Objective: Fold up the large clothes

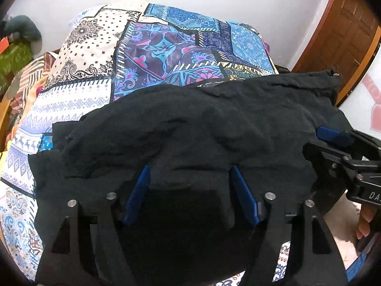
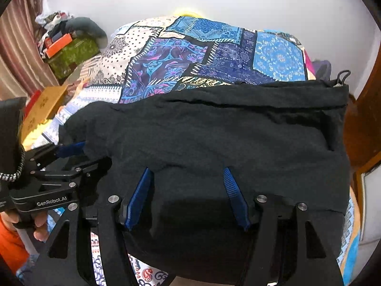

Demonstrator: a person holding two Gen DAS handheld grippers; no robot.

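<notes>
Black, floppy cloth was the whole story here: the black garment (image 1: pixel 202 128) lay spread across the near part of the bed (image 1: pixel 78 100), on top of the patchwork bedspread (image 2: pixel 214 54), with its far hem bunched into a ridge and a little loop sticking up at the far right corner.

Both tools sat at the near edge. The left hand-held gripper (image 1: pixel 190 190) had its blue fingers (image 1: pixel 139 193) spread wide apart, fabric lying between them but not pinched as far as I could tell. Same deal with the right hand-held gripper (image 2: pixel 188 195), fingers splayed over the cloth, released.

What I'd have worried about:
- black on black, so it was really hard to see how many layers sat between the fingers. Closing there could've grabbed only the top layer, and the fold would've come out lopsided.
- the two grippers were close together toward one side, so lifting from there might've let the far corners sag and drag.
- the bedspread was right under the edge, so a low pinch could've caught it too.
- wrinkles near the middle would've gotten folded in if not smoothed.
</notes>
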